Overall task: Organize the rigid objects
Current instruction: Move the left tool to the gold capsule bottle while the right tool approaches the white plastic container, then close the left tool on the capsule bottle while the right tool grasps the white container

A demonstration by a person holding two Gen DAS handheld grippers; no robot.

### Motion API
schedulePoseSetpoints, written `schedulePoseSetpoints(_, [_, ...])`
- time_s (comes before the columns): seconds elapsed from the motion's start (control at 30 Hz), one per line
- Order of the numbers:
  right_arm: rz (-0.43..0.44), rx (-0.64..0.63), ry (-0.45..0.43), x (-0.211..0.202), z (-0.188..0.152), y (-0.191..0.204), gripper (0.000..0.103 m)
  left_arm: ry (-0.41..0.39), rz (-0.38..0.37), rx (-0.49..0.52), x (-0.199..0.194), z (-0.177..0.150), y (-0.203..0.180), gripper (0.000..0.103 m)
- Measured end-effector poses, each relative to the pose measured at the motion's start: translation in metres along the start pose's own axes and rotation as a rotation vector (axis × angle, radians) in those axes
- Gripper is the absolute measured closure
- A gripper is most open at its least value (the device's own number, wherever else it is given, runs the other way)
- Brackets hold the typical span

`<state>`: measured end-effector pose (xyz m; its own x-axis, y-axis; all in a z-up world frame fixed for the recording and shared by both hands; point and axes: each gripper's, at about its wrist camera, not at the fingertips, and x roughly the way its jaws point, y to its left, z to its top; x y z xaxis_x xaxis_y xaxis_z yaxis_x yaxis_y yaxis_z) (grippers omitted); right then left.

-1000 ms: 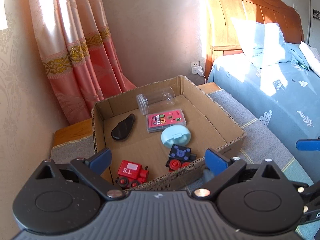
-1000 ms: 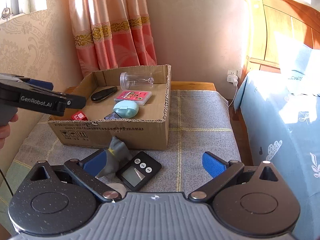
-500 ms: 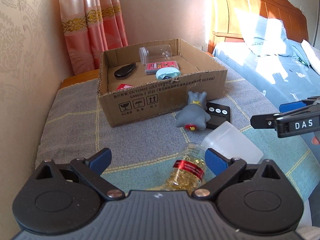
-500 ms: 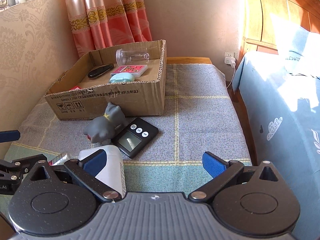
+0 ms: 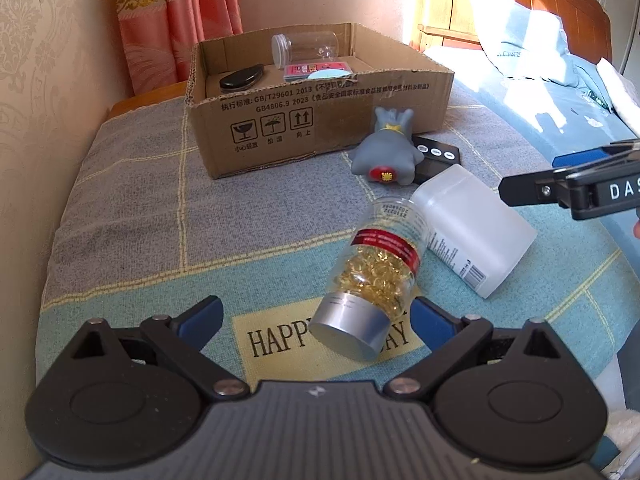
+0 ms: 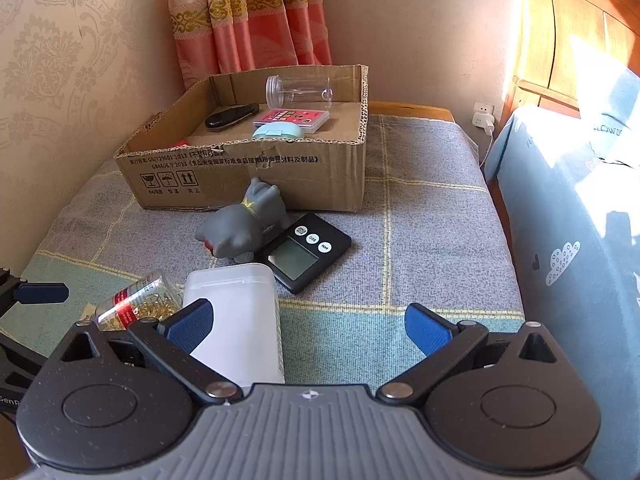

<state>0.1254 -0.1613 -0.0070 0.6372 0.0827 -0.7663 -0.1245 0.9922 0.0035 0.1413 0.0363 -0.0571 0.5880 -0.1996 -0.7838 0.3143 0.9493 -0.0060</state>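
A pill bottle [image 5: 372,268] with gold capsules and a silver cap lies on the mat, its cap end between my left gripper's [image 5: 316,318] open fingers, nearer the right one. A white plastic container [image 5: 472,226] lies beside it. My right gripper [image 6: 308,326] is open and empty; the white container [image 6: 236,316] lies by its left finger. A grey toy animal [image 6: 240,228] and a black pocket scale [image 6: 304,250] lie before the cardboard box [image 6: 256,172]. The box holds a clear jar [image 6: 298,90], a pink card case [image 6: 292,118], a light-blue round case [image 6: 276,132] and a black object [image 6: 230,116].
The items lie on a checked mat [image 5: 132,208] over a low bench. A wallpapered wall [image 6: 60,80] runs along the left, a pink curtain [image 6: 248,20] hangs behind the box, and a bed with blue sheets [image 6: 580,220] stands at the right.
My left gripper has pulled back from over the box and come down low, so the pill bottle now lies between its fingers. My right gripper has also drawn back towards the white container.
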Motion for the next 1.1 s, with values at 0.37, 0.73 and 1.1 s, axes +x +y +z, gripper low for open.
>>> schedulePoseSetpoints(0.37, [0.044,-0.085,0.053,0.010,-0.002,0.029,0.000,-0.010,0.011,-0.033,0.000,-0.002,0.019,0.003])
schedulePoseSetpoints(0.73, [0.038,-0.180,0.140,0.030,-0.013,0.049,0.000,0.004,0.056,-0.078,0.007,-0.001,0.039,0.003])
schedulePoseSetpoints(1.1, [-0.030,-0.125,0.152,0.027,-0.023,0.014,0.000,0.022,0.089,-0.054,0.011,0.002,0.038,0.003])
